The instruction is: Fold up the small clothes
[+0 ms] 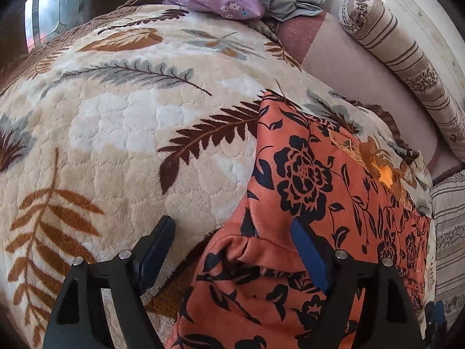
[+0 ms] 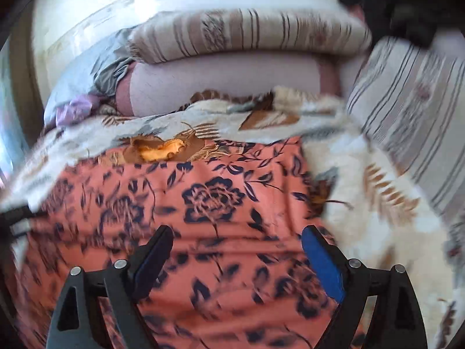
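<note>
Bare blanket (image 1: pixel 122 122) leftward, striped bolster (image 1: pixel 401 58) blocking right

Leaf-patterned blanket (image 1: pixel 122 110) covers the bed; striped bolster (image 1: pixel 401 67) against white wall (image 1: pixel 430 14).

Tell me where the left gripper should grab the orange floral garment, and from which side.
Take the orange floral garment at its bunched near-left corner, probably best from the left over the bare leaf-print blanket. The cloth humps up there into a fold, offering a raised edge, and the open left gripper already straddles it.
</note>
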